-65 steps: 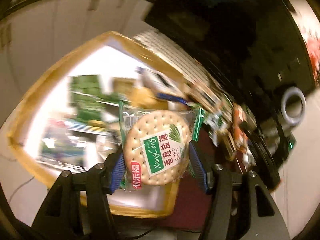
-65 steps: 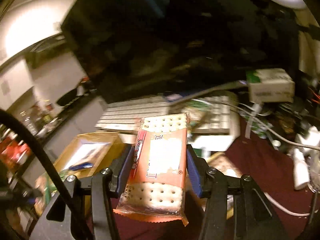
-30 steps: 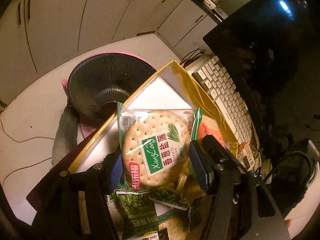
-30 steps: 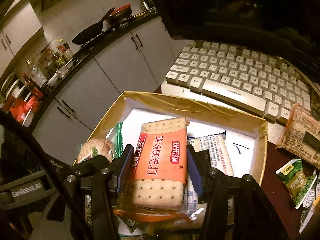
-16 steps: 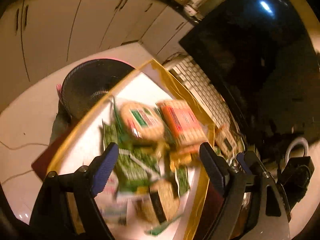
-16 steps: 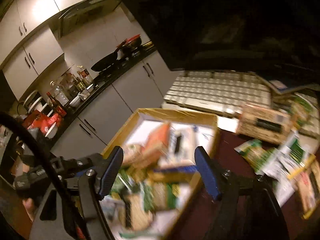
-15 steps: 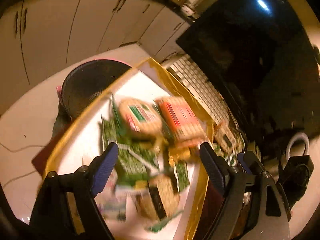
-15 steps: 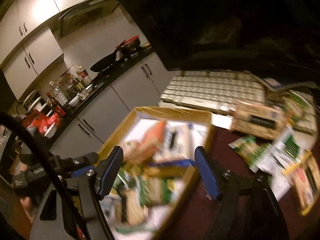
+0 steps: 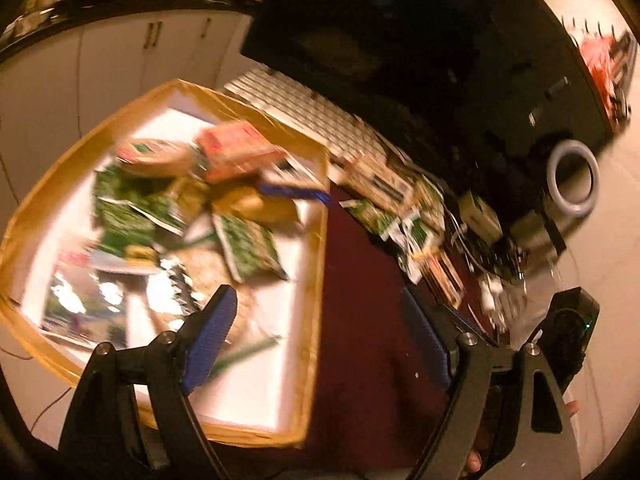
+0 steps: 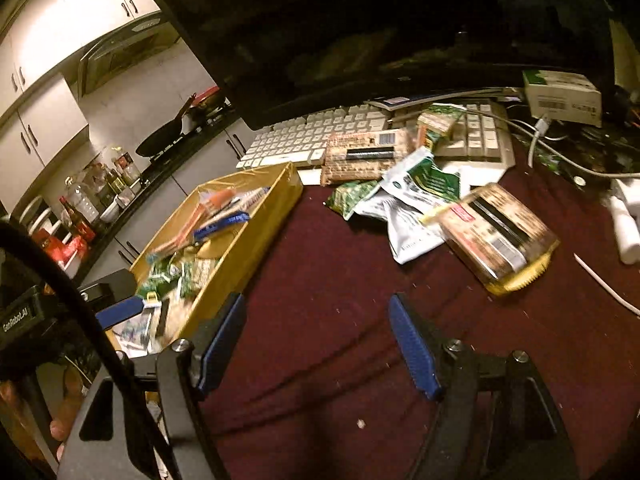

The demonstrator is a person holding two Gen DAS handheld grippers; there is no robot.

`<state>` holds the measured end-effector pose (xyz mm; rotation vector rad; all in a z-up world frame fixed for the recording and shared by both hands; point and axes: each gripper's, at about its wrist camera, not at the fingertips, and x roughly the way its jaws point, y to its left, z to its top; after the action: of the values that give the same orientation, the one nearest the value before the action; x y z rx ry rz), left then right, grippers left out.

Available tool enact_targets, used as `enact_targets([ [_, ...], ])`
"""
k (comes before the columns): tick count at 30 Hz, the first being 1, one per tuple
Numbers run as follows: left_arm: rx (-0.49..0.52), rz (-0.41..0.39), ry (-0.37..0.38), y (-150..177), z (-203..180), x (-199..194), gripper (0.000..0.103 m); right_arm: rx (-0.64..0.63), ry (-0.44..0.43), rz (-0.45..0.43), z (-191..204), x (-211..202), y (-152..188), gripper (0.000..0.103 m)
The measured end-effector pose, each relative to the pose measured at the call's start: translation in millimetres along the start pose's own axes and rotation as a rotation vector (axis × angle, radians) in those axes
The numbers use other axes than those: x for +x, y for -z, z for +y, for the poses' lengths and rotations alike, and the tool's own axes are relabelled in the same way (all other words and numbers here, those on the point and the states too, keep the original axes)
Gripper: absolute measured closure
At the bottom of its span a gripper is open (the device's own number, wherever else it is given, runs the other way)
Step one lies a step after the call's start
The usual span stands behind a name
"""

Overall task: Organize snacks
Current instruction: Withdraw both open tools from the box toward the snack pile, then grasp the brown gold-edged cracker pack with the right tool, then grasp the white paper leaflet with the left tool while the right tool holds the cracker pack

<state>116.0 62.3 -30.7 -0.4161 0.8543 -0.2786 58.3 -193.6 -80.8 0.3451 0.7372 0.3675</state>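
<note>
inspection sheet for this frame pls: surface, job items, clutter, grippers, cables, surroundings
Surface: dark red cloth over the desk, mostly bare in front of the right gripper.
Job's things: yellow box partly filled with snack packets; loose packets outside it, among them a brown cracker pack and a white-and-green pouch.
Clutter: white keyboard with packets lying on it; small white carton.
Grippers: left gripper open, nothing between the fingers; right gripper open, nothing between the fingers.
Cables: white cable running across the keyboard's right end.
Surroundings: dark monitor; kitchen counter with frying pan.
</note>
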Motion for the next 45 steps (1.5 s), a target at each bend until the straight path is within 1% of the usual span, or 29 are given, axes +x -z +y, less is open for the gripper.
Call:
enact_targets([
  [3,0.028,0.016,0.005,5.8,-9.7,3.9,0.02,-0.025,0.032,-0.003,-2.0,-5.8,4.3,0.029],
  [7,0.033,0.022,-0.003,8.9,-11.9,5.8,0.02,-0.009,0.057,-0.015,-18.2,-9.1,-0.5,0.029],
  [10,0.031,0.032,-0.005,10.4,-12.2,8.5,0.02,0.038,0.097,-0.027,-39.1,-13.8,-11.2,0.029],
  [12,0.035,0.036,-0.007,10.4,-13.0,9.8,0.02,0.104,0.128,-0.033,-59.6,-15.9,-21.2,0.029],
  [14,0.039,0.037,-0.005,10.6,-13.7,10.3,0.02,0.142,0.129,-0.033,-73.8,-16.1,-30.3,0.029],
  [19,0.053,0.047,0.002,11.0,-18.0,12.9,0.02,0.198,0.158,0.01,-103.0,-2.6,-59.0,0.028],
  [20,0.055,0.047,0.003,11.1,-18.5,12.8,0.02,0.215,0.188,0.019,-109.9,1.8,-65.8,0.028],
  [22,0.058,0.049,0.004,12.0,-19.2,12.9,0.02,0.225,0.226,0.035,-117.8,9.7,-72.5,0.026],
  [24,0.056,0.054,0.004,12.7,-19.1,13.8,0.02,0.237,0.222,0.076,-124.2,21.4,-73.2,0.026],
  [25,0.058,0.06,0.004,12.8,-19.2,14.6,0.02,0.246,0.209,0.088,-124.6,24.3,-71.1,0.026],
  [27,0.059,0.062,0.003,12.5,-18.6,15.0,0.02,0.241,0.152,0.109,-118.3,25.2,-62.0,0.024],
  [29,0.051,0.058,-0.001,11.9,-17.2,15.3,0.02,0.183,0.158,0.118,-101.8,21.3,-53.3,0.024],
  [31,0.041,0.063,0.002,10.9,-16.8,17.6,0.02,0.113,0.185,0.132,-83.0,21.2,-44.3,0.024],
  [34,0.048,0.076,0.006,10.4,-20.2,20.8,0.02,0.041,0.286,0.15,-68.4,27.2,-34.8,0.024],
  [35,0.055,0.077,0.007,10.3,-21.7,20.9,0.02,0.008,0.319,0.142,-63.4,28.5,-31.4,0.025],
  [36,0.06,0.077,0.008,10.8,-23.1,20.4,0.02,-0.004,0.333,0.135,-61.2,28.5,-29.0,0.026],
  [38,0.075,0.073,0.006,11.3,-27.1,18.9,0.02,-0.003,0.344,0.114,-62.9,25.6,-26.7,0.033],
  [39,0.077,0.073,0.003,11.7,-28.7,19.0,0.02,0.011,0.335,0.104,-65.6,22.9,-26.2,0.033],
  [41,0.08,0.076,0.004,10.8,-32.3,20.6,0.02,0.072,0.284,0.072,-77.1,14.2,-25.8,0.033],
  [45,0.094,0.105,0.024,7.7,-46.0,31.2,0.02,0.165,0.24,0.015,-93.5,-6.5,-25.5,0.034],
])
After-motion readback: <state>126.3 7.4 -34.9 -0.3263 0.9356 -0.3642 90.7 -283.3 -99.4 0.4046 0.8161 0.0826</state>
